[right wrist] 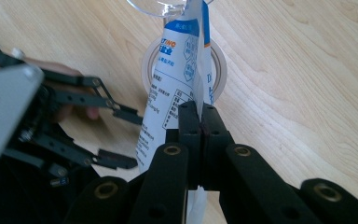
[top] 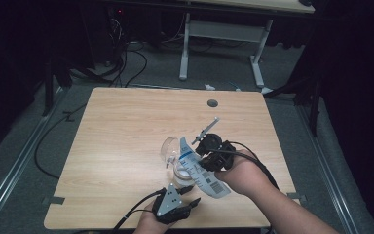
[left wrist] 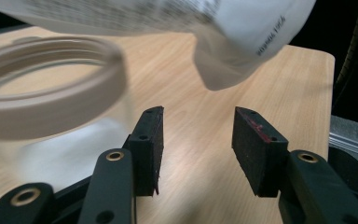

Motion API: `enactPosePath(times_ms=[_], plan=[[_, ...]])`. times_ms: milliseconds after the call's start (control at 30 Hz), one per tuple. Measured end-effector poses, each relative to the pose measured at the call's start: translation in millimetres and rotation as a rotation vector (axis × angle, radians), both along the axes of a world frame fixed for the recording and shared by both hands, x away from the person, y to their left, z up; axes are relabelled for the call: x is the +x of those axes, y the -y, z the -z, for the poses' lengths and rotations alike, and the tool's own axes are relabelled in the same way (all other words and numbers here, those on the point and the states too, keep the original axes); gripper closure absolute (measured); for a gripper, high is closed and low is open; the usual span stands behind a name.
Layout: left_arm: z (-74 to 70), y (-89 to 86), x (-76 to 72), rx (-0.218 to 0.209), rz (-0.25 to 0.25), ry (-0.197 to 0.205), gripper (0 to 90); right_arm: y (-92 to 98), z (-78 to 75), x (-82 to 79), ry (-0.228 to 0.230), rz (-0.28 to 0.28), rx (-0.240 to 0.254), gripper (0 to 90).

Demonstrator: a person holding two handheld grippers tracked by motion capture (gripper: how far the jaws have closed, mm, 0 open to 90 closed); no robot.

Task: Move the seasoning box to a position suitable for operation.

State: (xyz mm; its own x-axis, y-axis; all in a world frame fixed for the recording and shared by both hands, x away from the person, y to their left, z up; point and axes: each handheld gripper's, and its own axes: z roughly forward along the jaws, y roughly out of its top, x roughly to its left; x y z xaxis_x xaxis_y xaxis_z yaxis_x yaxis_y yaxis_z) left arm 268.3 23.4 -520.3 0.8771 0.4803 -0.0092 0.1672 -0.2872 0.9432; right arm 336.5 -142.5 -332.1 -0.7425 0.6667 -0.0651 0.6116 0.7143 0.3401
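Note:
A white pouch [top: 200,171] with blue print and a barcode hangs tilted over a clear jar [top: 179,171] near the table's front middle. My right gripper [top: 205,163] is shut on the pouch [right wrist: 177,70], pinching its edge above the jar's pale rim [right wrist: 221,70]. A clear round piece [top: 168,148] leans by the jar's far side, and in the right gripper view it [right wrist: 158,7] lies beyond the pouch's tip. My left gripper [top: 191,194] stands open just in front of the jar, holding nothing. In its own view the left gripper [left wrist: 198,140] has the jar rim [left wrist: 51,93] to the left and the pouch [left wrist: 242,42] overhead.
The wooden table [top: 126,122] has a grey round grommet [top: 212,103] near its far edge. Beyond it stand a white desk frame [top: 221,34] and cables on the floor [top: 126,63]. The left gripper [right wrist: 128,139] shows open in the right gripper view.

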Motion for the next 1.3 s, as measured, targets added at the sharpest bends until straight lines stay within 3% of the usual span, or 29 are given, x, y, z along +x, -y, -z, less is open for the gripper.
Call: enactPosePath(times_ms=[300,833,1000,1300], plan=[[-2.3,-43.5,8.0,0.000,-0.068,-0.003,53.9,-1.9,1.7,0.3,0.000,-0.010,-0.008,89.7],[-3.2,-125.5,38.5,-0.025,-0.303,-0.002,53.8,10.6,0.6,0.6,-0.001,-0.006,0.011,89.7],[-3.5,-134.1,41.5,-0.047,-0.337,-0.011,53.8,18.0,-0.8,1.7,0.010,0.009,0.020,89.7],[-4.5,-137.2,42.2,-0.060,-0.346,-0.021,53.8,38.7,7.5,9.7,0.026,0.063,0.008,89.7]])
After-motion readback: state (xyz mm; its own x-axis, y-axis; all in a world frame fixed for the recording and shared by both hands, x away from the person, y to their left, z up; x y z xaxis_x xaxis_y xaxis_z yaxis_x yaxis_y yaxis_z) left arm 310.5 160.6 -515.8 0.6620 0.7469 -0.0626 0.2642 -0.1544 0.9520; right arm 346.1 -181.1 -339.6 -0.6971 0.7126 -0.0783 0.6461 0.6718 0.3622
